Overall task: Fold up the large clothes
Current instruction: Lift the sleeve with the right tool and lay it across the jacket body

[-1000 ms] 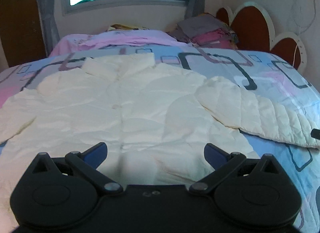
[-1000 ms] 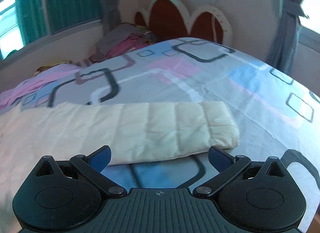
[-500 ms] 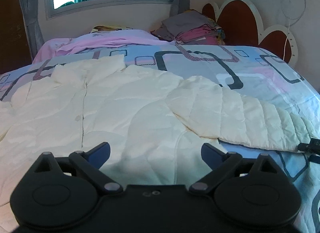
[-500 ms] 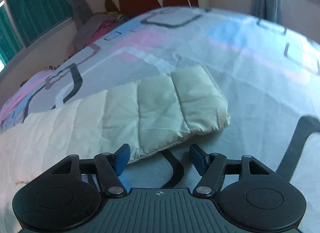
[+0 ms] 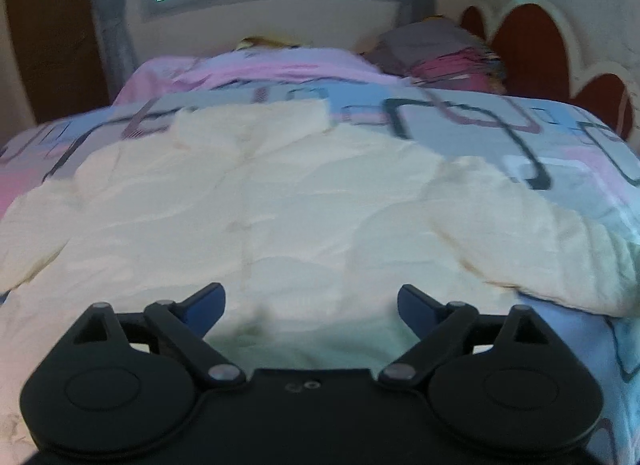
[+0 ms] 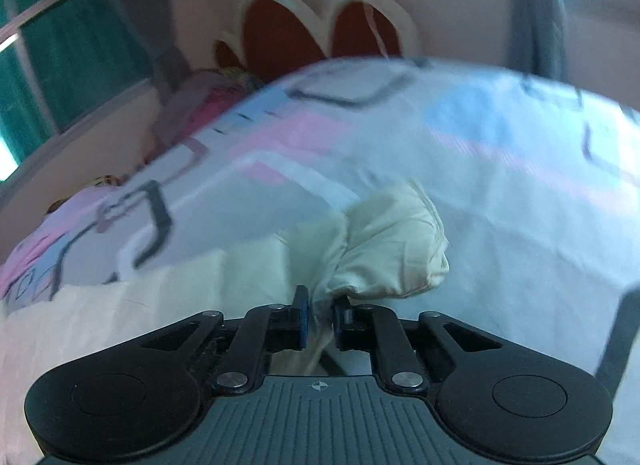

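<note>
Here my right gripper pinches the bunched cuff of a cream quilted jacket spread flat on the patterned bed; my left gripper hovers spread wide above its hem.

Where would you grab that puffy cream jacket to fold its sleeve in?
Best near the cuff end of the sleeve, coming in low from the open bedspread side: that end lies free and thin enough to pinch. The right gripper is shut on it there; the left gripper hangs open over the jacket body.
</note>
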A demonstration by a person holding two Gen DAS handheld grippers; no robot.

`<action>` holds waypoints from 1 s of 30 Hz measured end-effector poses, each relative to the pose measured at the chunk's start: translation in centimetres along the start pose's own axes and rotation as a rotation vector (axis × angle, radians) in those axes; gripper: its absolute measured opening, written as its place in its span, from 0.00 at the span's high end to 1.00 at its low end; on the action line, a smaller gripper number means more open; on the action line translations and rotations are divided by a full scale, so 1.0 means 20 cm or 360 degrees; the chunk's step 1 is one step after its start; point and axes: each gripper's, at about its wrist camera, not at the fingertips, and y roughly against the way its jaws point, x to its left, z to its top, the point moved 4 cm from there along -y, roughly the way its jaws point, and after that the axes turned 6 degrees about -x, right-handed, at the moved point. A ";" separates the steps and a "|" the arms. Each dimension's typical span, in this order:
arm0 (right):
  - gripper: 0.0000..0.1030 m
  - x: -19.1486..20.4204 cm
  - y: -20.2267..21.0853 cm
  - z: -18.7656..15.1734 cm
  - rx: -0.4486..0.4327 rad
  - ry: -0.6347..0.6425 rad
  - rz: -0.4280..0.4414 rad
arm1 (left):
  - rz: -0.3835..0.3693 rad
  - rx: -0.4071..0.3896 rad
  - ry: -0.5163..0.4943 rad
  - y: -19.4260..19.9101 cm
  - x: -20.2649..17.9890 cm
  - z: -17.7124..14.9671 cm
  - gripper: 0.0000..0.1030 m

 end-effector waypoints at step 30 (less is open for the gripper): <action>0.90 2.19 0.39 -1.06 0.0234 0.1040 0.1009 | -0.0126 -0.0047 0.0488 -0.01 1.33 -0.05 0.22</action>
